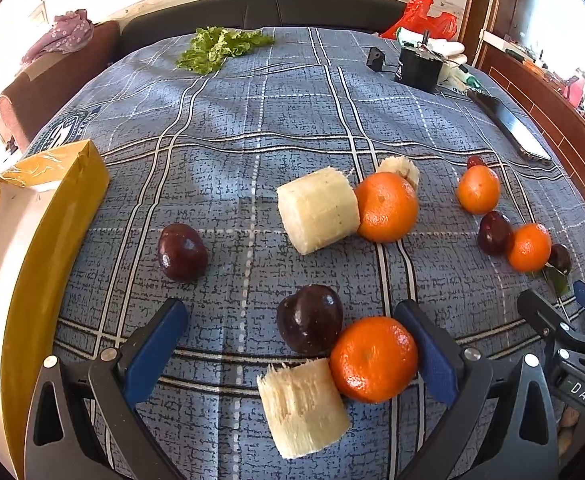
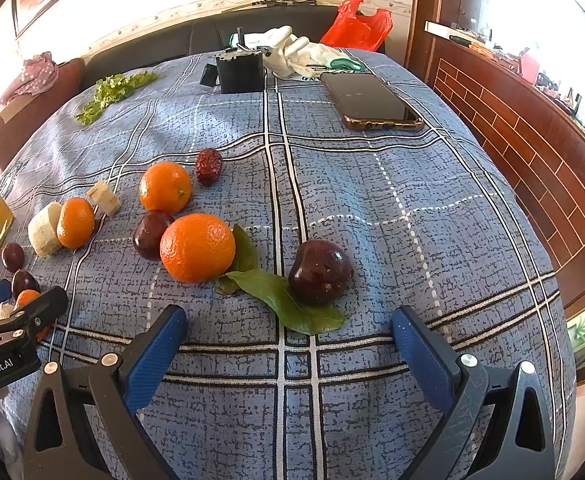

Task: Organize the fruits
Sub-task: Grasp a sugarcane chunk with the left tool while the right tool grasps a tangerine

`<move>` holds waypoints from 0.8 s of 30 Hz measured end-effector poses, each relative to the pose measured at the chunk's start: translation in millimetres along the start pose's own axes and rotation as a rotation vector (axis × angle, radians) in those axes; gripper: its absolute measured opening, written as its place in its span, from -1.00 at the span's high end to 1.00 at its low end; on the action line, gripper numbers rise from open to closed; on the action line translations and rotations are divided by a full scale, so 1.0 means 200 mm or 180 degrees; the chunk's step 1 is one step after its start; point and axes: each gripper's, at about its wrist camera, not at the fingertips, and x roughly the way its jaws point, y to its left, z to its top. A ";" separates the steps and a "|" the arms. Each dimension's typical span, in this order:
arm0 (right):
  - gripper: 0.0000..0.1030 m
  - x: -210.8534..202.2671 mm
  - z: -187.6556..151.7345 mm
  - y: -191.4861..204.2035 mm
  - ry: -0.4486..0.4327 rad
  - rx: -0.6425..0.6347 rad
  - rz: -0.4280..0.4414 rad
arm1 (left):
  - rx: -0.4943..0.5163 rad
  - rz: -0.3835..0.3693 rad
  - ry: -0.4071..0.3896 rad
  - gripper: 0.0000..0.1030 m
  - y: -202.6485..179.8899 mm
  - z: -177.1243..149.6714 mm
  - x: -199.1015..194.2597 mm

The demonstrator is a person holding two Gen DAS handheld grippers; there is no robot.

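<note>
Both sets of tongs are wide open and holding nothing right now. The left tongs hang low over the blue plaid tabletop with a little cluster sitting between the blue pads: a dark plum, an orange touching the pad on the 3 o'clock side, and a pale chunk of peeled banana pressed against the orange at about 6 o'clock. That's the tricky bit. Three things inside one set of tongs means closing now would probably squash the banana or kick the plum away.

If it were me, I'd shift the left tongs toward 3 o'clock so only the orange sits between the pads, then close slowly, since round fruit likes to roll out.

The yellow box at 9 o'clock in the left view looks like the likely drop spot, though that's a guess.

The right tongs have another plum just ahead at 12 o'clock, resting on a green leaf, with a big orange near it at 10 o'clock. Go straight in for the plum and try to keep the pads clear of the leaf. More fruit sits scattered farther back, well away from the phone.
</note>
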 end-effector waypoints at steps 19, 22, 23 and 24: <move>-0.96 0.00 0.01 0.00 0.0149 -0.0104 0.0032 | 0.0032 -0.0333 -0.1116 -0.33 0.37 -0.08 -0.79; -0.64 -0.09 0.02 -0.04 0.0120 -0.0078 0.0056 | -0.0047 -0.0214 -0.1442 -0.80 0.54 -0.06 -1.02; -0.64 -0.15 0.03 -0.06 0.0044 -0.0021 0.0081 | -0.0060 -0.0173 -0.1500 -0.83 0.59 -0.05 -1.07; -0.65 -0.20 0.04 -0.07 -0.0029 0.0016 0.0098 | -0.0070 -0.0164 -0.1534 -0.83 0.63 -0.05 -1.10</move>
